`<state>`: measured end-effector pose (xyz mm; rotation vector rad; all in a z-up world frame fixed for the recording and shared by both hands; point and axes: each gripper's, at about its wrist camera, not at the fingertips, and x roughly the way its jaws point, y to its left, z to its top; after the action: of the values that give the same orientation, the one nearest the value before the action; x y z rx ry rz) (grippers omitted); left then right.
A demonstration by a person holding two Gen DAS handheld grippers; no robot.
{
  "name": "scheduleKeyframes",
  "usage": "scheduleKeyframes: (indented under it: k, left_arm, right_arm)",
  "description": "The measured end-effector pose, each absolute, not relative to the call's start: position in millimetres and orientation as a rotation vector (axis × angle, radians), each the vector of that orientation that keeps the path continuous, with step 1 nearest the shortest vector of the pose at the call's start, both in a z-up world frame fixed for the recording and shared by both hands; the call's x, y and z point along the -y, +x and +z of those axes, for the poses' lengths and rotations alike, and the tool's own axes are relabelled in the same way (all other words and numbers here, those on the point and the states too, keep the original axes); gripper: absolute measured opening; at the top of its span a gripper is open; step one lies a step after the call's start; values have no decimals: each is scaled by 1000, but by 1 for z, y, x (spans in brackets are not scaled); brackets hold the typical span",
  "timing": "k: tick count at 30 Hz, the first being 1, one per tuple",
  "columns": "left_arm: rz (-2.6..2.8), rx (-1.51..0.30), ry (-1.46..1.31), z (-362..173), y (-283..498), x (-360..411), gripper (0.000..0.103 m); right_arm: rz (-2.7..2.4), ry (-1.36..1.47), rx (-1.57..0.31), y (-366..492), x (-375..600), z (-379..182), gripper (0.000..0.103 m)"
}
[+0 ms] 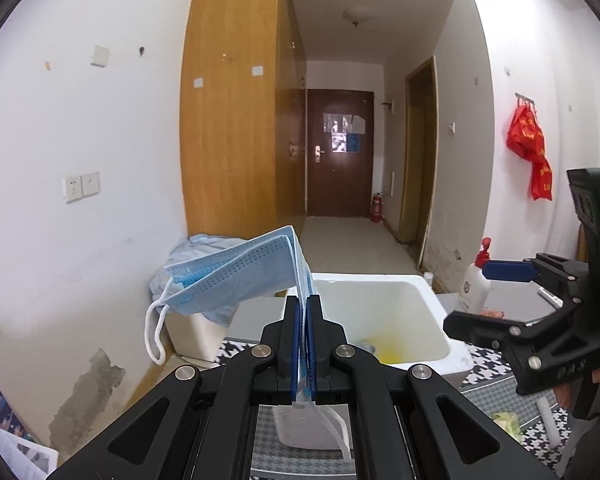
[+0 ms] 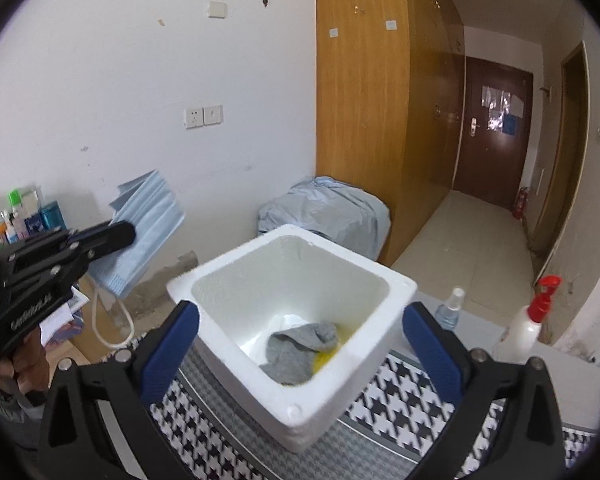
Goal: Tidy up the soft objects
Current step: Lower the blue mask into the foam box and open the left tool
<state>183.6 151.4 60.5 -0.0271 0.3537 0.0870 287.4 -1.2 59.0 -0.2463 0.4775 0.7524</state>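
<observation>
We hold a stack of blue face masks [image 1: 236, 276] pinched tight in our left gripper [image 1: 303, 344], lifted to the left of the white foam box [image 2: 296, 412]. Our right gripper [image 2: 300, 344] straddles that box, jaws wide and empty. A grey sock [image 2: 296, 350] already lies inside; the masks likely travel rightward, then down.

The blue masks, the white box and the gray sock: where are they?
blue masks [image 1: 240, 276]: left wrist view, on the flat dotted face of the stack.
white box [image 2: 300, 424]: right wrist view, on its near outer corner.
gray sock [image 2: 296, 352]: right wrist view, on the middle of the crumpled cloth inside.
</observation>
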Motion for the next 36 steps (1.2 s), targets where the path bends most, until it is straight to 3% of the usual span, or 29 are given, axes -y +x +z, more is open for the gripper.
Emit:
scheduleKeyframes:
  k: [33,36]
  left_arm:
    - [-38,-450,3,45,257,-98,4]
    - [-37,-469,6,42,263,-98,8]
  right_arm:
    - [618,-220,-475,279,80,53,103]
    - [612,-216,-479,279,85,50,103]
